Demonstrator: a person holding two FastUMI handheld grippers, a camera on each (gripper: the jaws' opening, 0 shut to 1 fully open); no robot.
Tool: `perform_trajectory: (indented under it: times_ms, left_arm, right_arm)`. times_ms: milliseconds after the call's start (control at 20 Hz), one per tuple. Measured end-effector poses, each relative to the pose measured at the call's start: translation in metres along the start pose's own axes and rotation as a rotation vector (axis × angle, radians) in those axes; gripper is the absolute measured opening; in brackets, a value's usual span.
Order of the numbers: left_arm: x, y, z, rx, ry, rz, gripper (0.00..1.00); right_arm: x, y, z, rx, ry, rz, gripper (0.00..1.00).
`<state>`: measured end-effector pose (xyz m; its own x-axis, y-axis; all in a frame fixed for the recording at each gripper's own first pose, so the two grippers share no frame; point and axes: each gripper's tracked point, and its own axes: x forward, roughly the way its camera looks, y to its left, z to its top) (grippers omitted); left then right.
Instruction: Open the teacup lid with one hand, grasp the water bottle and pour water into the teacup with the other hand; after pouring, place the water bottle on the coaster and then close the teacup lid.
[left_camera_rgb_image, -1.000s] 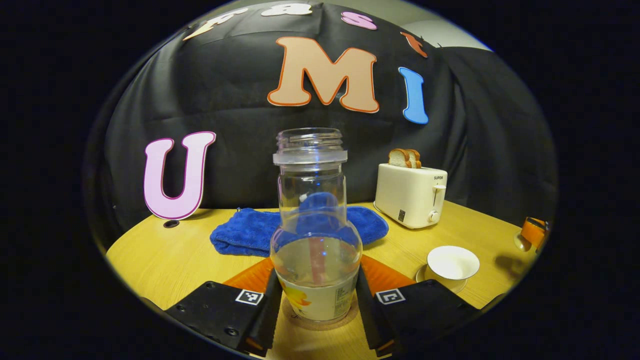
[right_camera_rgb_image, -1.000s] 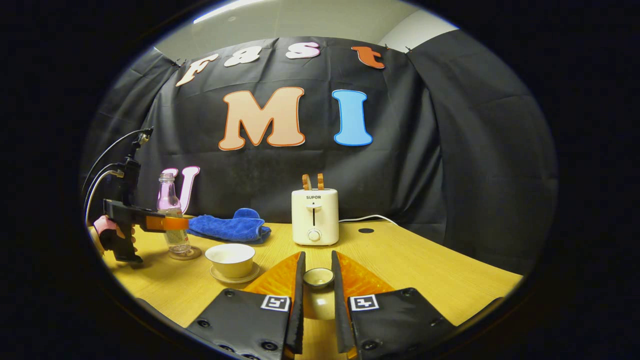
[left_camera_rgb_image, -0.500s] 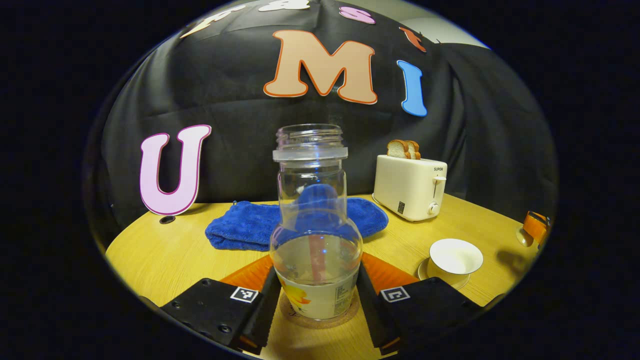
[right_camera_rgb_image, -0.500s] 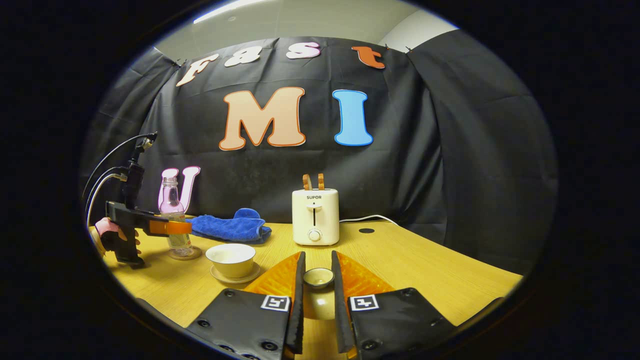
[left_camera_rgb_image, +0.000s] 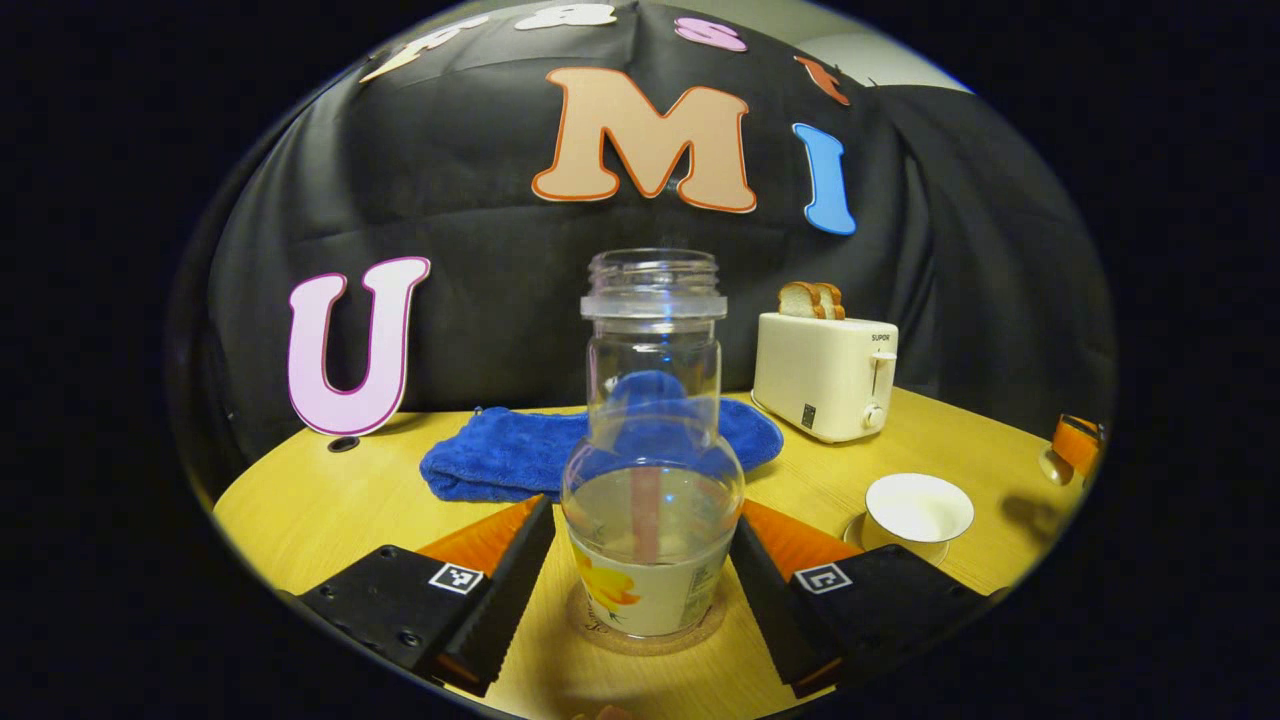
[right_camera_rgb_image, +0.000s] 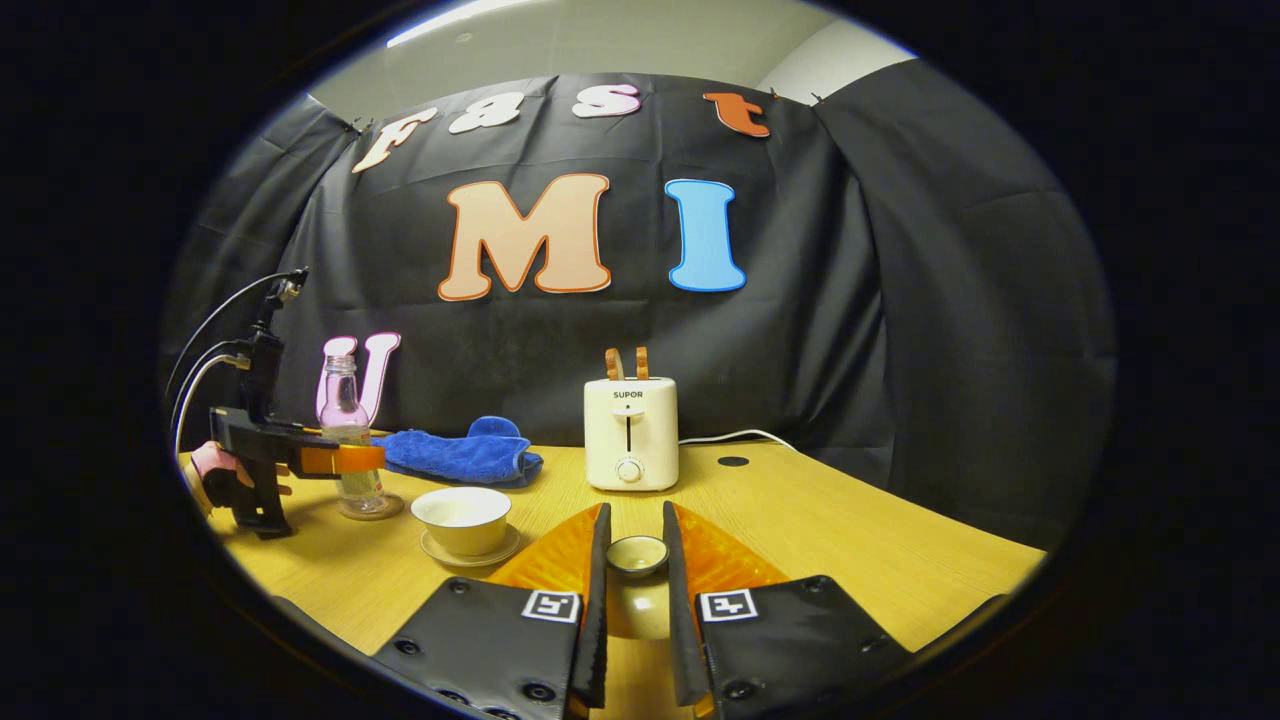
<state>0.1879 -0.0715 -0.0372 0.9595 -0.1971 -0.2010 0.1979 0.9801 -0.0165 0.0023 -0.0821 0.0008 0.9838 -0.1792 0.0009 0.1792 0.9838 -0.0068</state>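
Cork coaster (left_camera_rgb_image: 648, 640) under bottle (left_camera_rgb_image: 652, 470), claw (left_camera_rgb_image: 640, 590) clear

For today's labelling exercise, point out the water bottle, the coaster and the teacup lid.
water bottle (left_camera_rgb_image: 652, 500), left gripper view, on its rounded glass belly.
coaster (left_camera_rgb_image: 700, 632), left gripper view, on its rim right of the bottle.
teacup lid (right_camera_rgb_image: 637, 553), right gripper view, on its knob.
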Motion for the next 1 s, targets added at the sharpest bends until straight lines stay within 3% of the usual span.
perform_trajectory:
  times_ms: [500,1000]
  left_arm:
    - [-0.018,-0.004,-0.004,0.022,-0.013,0.01,0.96]
    - [-0.071,0.003,0.004,0.045,-0.134,0.035,0.96]
  right_arm:
    - [0.001,0.0,0.0,0.0,0.001,-0.001,0.29]
    - [0.032,0.053,-0.003,0.005,0.006,0.125,0.29]
